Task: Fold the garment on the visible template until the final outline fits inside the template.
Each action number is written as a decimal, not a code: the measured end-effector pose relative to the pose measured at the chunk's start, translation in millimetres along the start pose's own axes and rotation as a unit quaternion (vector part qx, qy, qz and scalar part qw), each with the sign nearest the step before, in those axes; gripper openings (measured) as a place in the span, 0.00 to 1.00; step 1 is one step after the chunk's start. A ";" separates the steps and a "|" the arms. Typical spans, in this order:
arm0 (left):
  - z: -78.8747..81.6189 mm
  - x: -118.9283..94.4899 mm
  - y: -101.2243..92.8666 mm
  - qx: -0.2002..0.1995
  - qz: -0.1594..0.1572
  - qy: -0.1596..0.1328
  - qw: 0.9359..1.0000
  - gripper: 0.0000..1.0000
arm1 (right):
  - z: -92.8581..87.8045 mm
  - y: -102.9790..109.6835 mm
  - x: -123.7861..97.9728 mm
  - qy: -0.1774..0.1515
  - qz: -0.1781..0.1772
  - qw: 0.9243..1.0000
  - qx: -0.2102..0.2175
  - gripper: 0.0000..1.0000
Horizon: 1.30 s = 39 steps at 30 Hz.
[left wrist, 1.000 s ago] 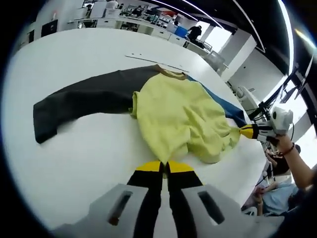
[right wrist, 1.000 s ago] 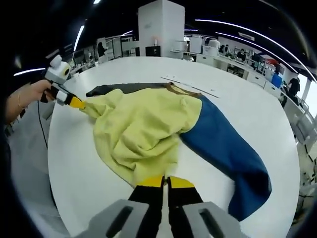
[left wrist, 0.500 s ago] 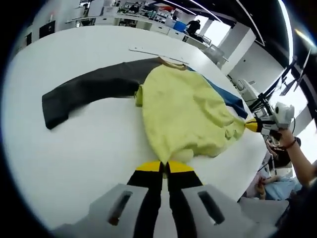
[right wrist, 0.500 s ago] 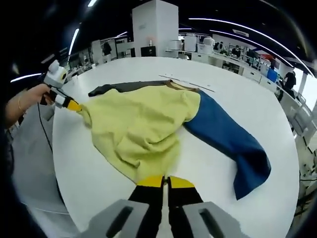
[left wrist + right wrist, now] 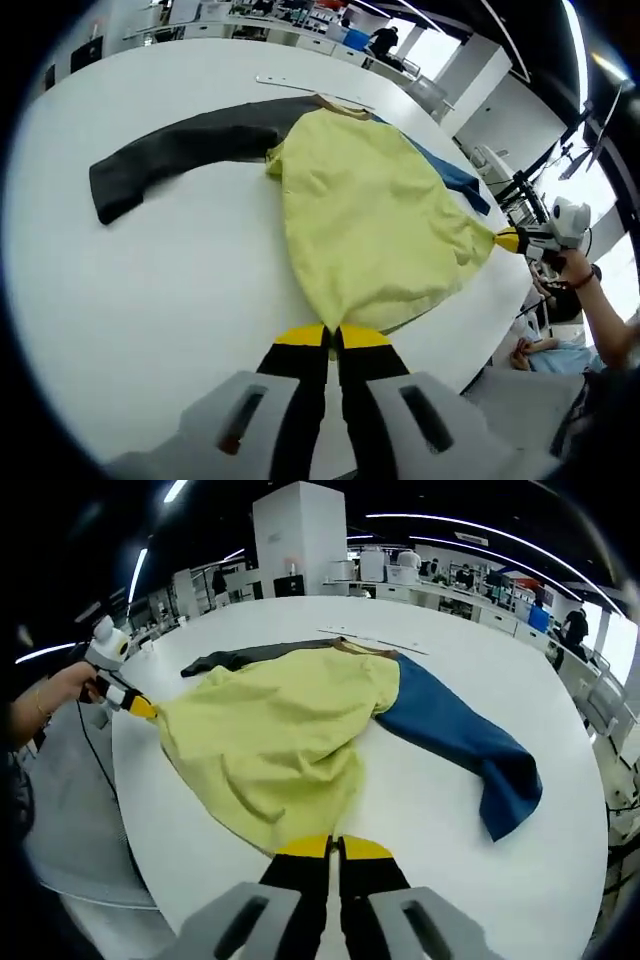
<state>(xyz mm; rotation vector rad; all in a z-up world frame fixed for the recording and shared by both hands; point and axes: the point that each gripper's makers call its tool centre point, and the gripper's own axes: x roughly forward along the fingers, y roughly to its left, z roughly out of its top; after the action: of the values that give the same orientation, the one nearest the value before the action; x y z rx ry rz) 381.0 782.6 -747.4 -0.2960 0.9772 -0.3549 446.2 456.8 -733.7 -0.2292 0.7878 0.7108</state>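
Both grippers, left and right, are clamped on the hem corners of the shirt. Its yellow body, bunched a second ago, is now pulled flat toward the near edge of the white table. Dark sleeve lies left, blue sleeve right. The shirt looks spread out, with folding yet to begin.
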 end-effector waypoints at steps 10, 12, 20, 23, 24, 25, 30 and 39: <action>-10.9 -7.1 -0.6 -0.002 -0.005 0.001 1.000 0.00 | -12.2 7.9 -14.3 -0.007 -0.011 1.000 0.020 0.00; -12.6 -8.3 -1.0 -0.004 -0.006 0.001 1.000 0.00 | -14.2 10.1 -17.2 -0.011 -0.013 1.000 0.023 0.00; -17.7 -13.5 2.0 0.006 -0.001 0.006 1.000 0.00 | -30.0 20.5 -21.5 -0.014 -0.021 0.998 0.053 0.00; -21.0 -15.0 4.6 0.007 0.002 0.008 1.000 0.00 | -35.1 24.1 -22.3 -0.014 -0.023 0.998 0.065 0.00; -22.4 -15.2 5.2 0.006 0.002 0.009 1.000 0.00 | -37.0 25.4 -22.4 -0.014 -0.023 0.997 0.070 0.00; -24.1 -15.1 6.7 0.005 0.003 0.010 1.000 0.00 | -40.0 27.1 -22.8 -0.013 -0.023 0.997 0.076 0.00; -30.7 -16.9 11.2 0.002 0.008 0.012 1.000 0.00 | -49.9 32.8 -25.9 -0.014 -0.028 0.995 0.093 0.00; -42.2 -20.2 15.6 -0.005 0.009 0.015 1.000 0.00 | -66.6 44.0 -26.0 -0.005 -0.032 0.994 0.104 0.00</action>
<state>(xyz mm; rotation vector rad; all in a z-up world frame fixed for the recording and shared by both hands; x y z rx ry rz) 337.5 801.7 -760.7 -0.2906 1.0114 -0.3391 366.6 447.5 -758.5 -0.0608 0.8353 0.5644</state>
